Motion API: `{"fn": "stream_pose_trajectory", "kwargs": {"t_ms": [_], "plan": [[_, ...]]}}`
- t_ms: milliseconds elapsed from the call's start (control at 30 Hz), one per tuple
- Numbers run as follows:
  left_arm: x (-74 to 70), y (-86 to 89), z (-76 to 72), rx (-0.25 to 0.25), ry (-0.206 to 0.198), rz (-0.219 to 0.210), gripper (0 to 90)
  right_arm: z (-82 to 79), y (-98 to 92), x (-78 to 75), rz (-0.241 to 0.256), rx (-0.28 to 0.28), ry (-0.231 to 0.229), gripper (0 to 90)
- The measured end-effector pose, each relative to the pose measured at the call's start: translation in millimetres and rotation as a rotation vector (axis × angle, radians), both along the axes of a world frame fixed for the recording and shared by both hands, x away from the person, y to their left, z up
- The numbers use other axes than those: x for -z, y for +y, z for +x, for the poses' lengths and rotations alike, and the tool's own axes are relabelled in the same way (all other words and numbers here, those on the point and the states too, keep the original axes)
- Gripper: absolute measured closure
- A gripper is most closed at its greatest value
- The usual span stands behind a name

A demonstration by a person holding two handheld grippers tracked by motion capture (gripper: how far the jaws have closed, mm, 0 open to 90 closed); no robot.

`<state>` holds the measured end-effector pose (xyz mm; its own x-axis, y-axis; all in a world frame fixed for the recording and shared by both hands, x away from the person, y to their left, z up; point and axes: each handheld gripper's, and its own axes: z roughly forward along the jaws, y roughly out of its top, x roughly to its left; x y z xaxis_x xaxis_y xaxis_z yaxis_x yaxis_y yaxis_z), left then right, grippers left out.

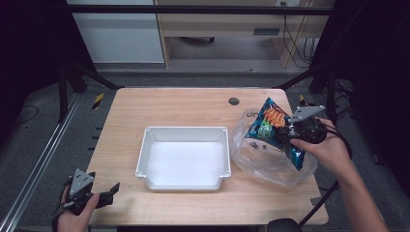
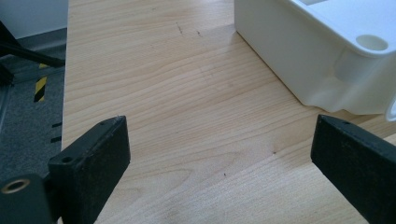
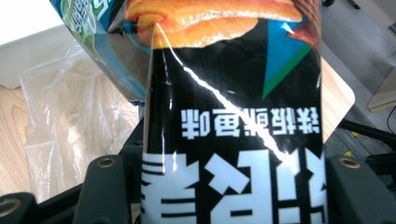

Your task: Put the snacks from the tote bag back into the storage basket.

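Right gripper point(image 1: 288, 131) pinches the blue snack bag point(image 1: 270, 126) and holds it tilted above the clear plastic bag point(image 1: 263, 162), at the right side of the wooden surface point(image 1: 183, 104). Left gripper point(image 1: 109, 193) sits spread wide at the near left corner, just beside the white tray point(image 1: 145, 152).

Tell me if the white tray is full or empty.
Empty: the white tray shows a bare white floor in the high view.

Hidden and cropped areas
Snack bag point(image 3: 233, 116) cropped top and bottom (print partly legible); white tray point(image 2: 327, 51) cut off at right.
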<state>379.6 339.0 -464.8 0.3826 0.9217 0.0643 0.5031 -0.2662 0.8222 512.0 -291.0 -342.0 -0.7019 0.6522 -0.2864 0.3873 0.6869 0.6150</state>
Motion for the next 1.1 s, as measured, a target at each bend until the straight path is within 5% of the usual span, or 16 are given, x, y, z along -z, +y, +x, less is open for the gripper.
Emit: {"fn": "stream_pose_trajectory", "kwargs": {"t_ms": [1100], "plan": [[0.4,-0.9,0.9,0.002,0.003,0.01,4.3,10.5,34.0,-15.1,0.073,-0.041,-0.08,41.8]]}}
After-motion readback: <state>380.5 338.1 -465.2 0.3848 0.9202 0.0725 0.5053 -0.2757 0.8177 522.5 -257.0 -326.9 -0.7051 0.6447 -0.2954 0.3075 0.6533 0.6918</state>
